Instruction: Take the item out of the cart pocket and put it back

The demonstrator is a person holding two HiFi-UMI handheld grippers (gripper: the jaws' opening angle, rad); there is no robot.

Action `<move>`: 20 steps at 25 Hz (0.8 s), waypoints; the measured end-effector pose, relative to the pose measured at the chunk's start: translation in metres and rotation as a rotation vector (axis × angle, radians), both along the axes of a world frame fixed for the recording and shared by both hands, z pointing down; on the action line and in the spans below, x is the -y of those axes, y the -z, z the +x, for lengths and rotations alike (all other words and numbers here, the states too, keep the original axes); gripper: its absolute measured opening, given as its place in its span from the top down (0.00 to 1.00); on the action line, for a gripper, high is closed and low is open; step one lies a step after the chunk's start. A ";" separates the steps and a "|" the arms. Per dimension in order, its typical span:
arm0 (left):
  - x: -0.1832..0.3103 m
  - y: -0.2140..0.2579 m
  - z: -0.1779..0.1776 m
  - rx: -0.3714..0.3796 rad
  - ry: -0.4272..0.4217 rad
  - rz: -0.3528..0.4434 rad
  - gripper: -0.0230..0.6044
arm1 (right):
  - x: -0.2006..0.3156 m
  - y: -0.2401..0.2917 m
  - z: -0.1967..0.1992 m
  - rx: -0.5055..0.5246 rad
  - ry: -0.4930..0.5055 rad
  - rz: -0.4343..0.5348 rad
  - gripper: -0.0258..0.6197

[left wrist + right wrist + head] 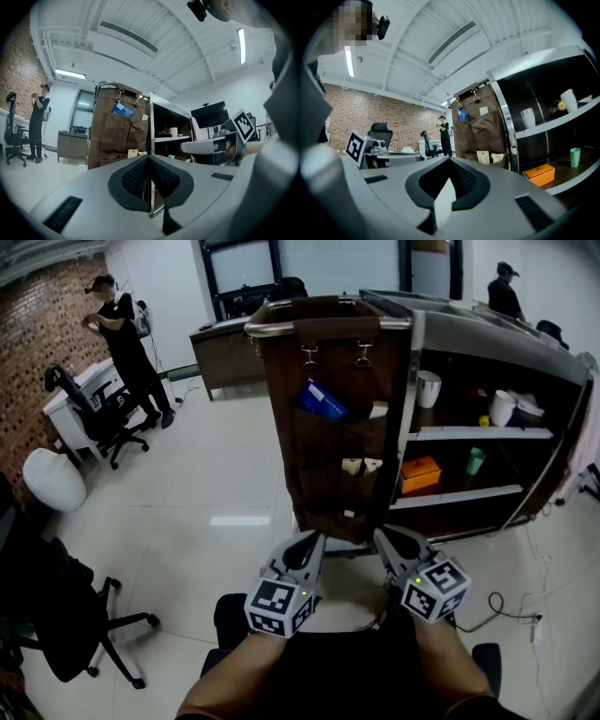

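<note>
A brown fabric pocket organiser point(328, 427) hangs by two clips from the end rail of a service cart point(487, 343). A blue item point(323, 401) sticks out of an upper pocket, and cream cards point(362, 466) sit in a lower pocket. My left gripper point(312, 540) and right gripper point(382, 538) are held low in front of the organiser, apart from it, both shut and holding nothing. In the left gripper view the blue item point(123, 109) lies ahead, beyond the left gripper point(148, 158). The right gripper point(450, 159) has the organiser point(480, 126) ahead to its right.
The cart's shelves carry an orange box point(420, 473), a green cup point(475, 461) and white cups point(428, 388). A person point(127, 343) stands at the back left near an office chair point(94, 413). Another chair point(66, 615) is near left. A cable point(506, 610) lies on the floor at right.
</note>
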State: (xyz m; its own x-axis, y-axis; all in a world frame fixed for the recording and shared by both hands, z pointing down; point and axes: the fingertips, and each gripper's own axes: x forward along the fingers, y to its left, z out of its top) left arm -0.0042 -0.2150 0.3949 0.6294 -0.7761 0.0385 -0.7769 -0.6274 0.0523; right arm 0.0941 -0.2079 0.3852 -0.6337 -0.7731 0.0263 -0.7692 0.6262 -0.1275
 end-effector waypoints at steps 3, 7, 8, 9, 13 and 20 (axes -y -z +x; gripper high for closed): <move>0.001 0.007 -0.002 -0.013 0.000 0.017 0.96 | 0.001 -0.002 -0.004 -0.011 0.003 0.002 0.95; 0.003 0.003 -0.003 0.008 0.000 0.040 0.96 | 0.007 -0.018 -0.006 0.023 0.015 -0.038 0.95; 0.004 -0.001 -0.003 0.018 0.002 0.038 0.96 | 0.008 -0.023 -0.006 0.029 0.008 -0.049 0.95; 0.005 -0.004 -0.004 0.024 0.004 0.032 0.96 | 0.008 -0.026 -0.006 0.023 -0.001 -0.051 0.95; 0.007 -0.007 -0.005 0.017 0.007 0.025 0.96 | 0.006 -0.025 -0.008 -0.032 -0.022 -0.019 0.95; 0.009 -0.006 -0.004 0.005 0.004 0.025 0.96 | 0.006 -0.024 -0.010 -0.038 -0.025 -0.013 0.95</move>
State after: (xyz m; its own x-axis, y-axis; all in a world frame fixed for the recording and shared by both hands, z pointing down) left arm -0.0079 -0.2242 0.4013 0.6258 -0.7797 0.0218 -0.7799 -0.6250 0.0327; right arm 0.0844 -0.2138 0.4091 -0.6127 -0.7880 0.0604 -0.7889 0.6053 -0.1062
